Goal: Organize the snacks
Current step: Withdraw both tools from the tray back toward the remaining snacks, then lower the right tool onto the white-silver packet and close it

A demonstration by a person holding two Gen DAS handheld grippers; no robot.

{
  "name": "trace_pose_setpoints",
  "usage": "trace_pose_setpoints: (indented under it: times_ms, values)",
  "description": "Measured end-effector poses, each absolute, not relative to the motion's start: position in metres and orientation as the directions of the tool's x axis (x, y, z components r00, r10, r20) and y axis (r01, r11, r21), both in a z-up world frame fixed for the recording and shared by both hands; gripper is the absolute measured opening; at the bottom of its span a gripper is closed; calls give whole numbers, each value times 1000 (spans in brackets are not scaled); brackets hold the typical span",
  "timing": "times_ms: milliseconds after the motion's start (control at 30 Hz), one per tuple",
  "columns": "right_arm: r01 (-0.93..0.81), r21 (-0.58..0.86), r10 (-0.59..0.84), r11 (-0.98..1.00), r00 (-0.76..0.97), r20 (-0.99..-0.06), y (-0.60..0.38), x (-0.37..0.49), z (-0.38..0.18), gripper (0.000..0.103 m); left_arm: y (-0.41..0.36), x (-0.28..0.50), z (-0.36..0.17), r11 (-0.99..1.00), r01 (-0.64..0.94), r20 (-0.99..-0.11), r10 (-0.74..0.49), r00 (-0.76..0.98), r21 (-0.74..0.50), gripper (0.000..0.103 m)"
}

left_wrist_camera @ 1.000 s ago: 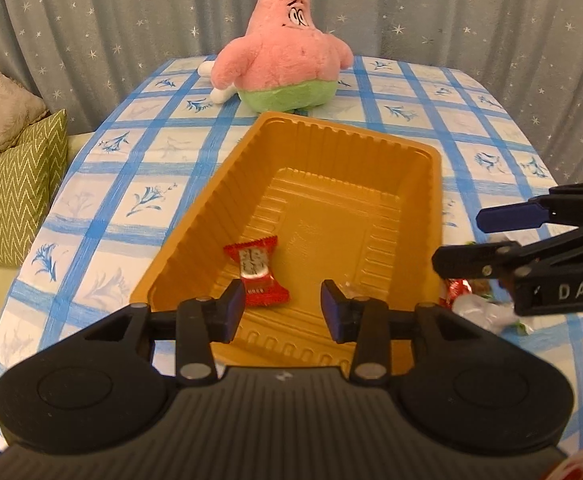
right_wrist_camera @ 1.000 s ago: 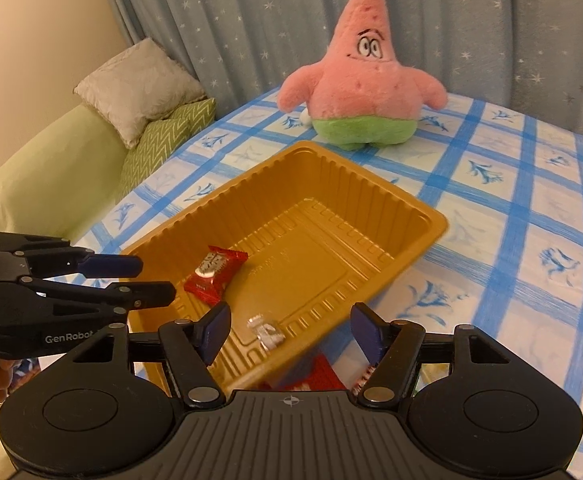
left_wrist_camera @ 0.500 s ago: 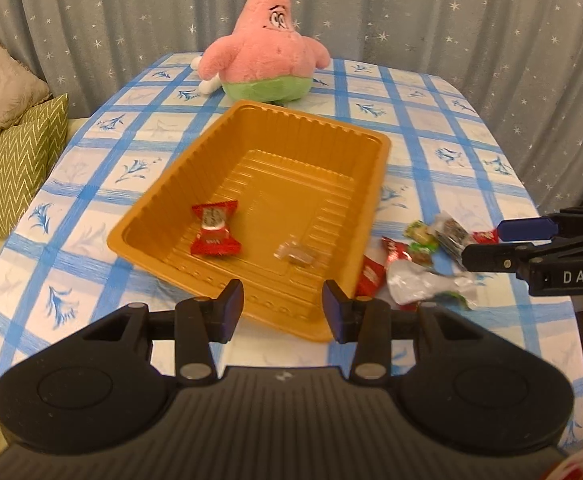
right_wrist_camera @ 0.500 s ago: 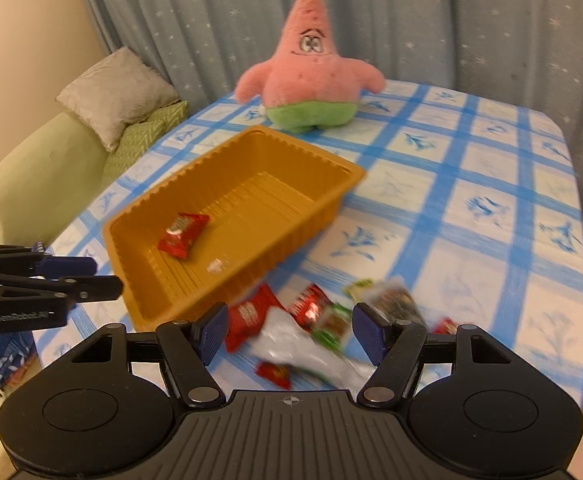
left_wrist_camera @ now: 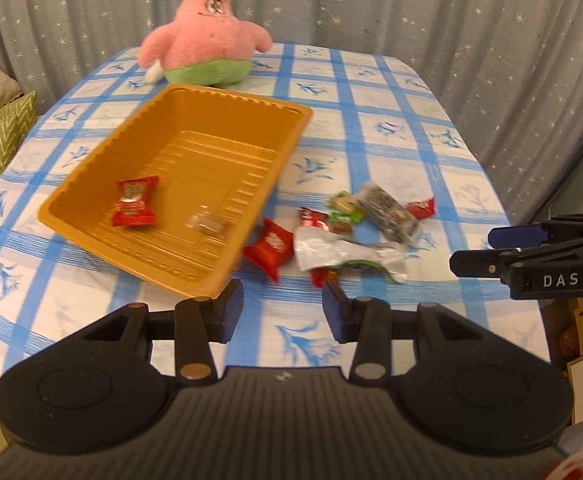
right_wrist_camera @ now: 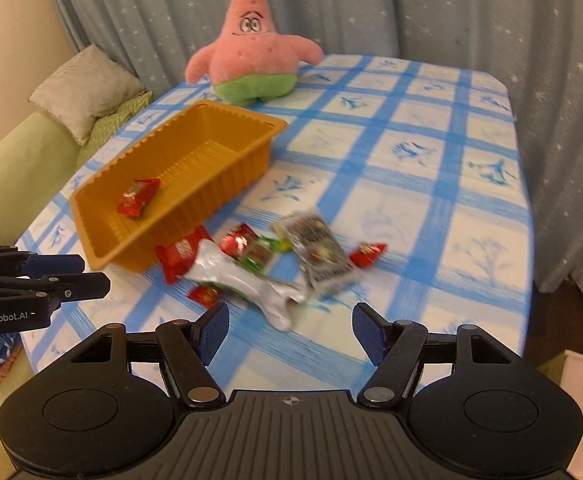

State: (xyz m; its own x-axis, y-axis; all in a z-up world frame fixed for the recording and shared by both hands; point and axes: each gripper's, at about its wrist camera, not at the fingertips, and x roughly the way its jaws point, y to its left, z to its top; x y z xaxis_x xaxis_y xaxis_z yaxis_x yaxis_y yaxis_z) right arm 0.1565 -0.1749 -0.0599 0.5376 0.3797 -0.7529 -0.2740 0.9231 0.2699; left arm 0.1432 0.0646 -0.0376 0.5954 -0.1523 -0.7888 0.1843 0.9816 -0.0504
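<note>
1. Left wrist view: your left gripper hangs spread and empty above the tablecloth, with the orange tray ahead and to its left.
2. In the tray lie a red candy and a small, blurry wrapped piece, possibly clear.
3. The snack pile lies just ahead, beside the tray's near corner.
4. Right wrist view: your right gripper is released wide, holding nothing, with the silver packet just ahead.
5. A pink plush sits beyond the tray.
</note>
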Motion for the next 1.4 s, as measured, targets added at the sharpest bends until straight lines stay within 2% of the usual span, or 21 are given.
trace_pose_setpoints:
  times_ms: [533,1200,1400]
  values:
    - [-284,279,391,917,511,-766,-222,149,-77,68,15,137,-55,988,151,-801,-114,588,-29,40]
    - [-573,223,531,788,451,-717,-173,181,-99,68,24,154,-85,997,76,-823,-55,565,-14,40]
    - [-635,202,550,745,414,-726,-152,198,-108,57,32,157,-93,998,55,-832,-49,553,-22,40]
